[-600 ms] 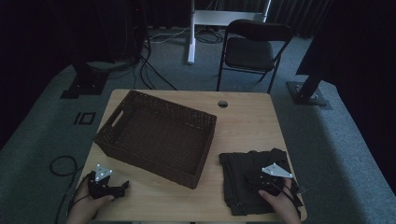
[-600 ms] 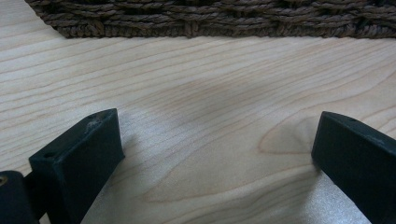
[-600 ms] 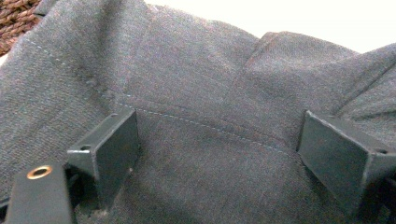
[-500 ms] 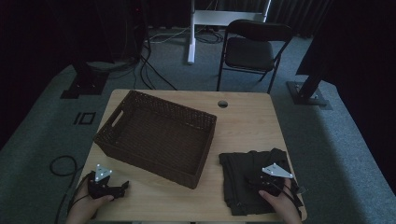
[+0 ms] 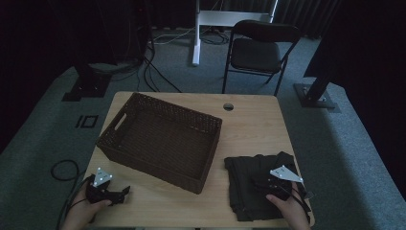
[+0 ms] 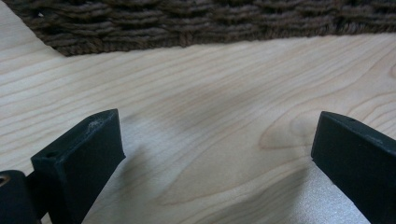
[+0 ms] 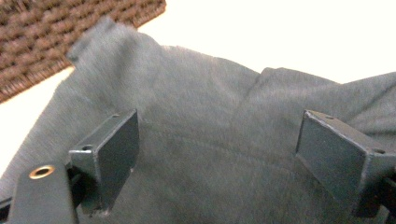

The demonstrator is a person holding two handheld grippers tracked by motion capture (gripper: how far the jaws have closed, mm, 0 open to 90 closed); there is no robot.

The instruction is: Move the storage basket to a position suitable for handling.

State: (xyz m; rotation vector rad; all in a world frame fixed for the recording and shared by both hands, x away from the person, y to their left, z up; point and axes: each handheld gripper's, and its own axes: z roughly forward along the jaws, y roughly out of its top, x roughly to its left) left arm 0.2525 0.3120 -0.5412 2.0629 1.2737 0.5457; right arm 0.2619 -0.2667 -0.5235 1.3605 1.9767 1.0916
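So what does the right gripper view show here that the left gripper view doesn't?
Right gripper view: the right tool has its jaws spread wide over a dark grey folded garment, with nothing pinched between them.

Left gripper view: the left tool also has its jaws wide apart, but over bare wood, with no cloth there.

Both: the light wooden table and part of the brown woven basket, which lies across the top of the left gripper view and in the upper left corner of the right gripper view.
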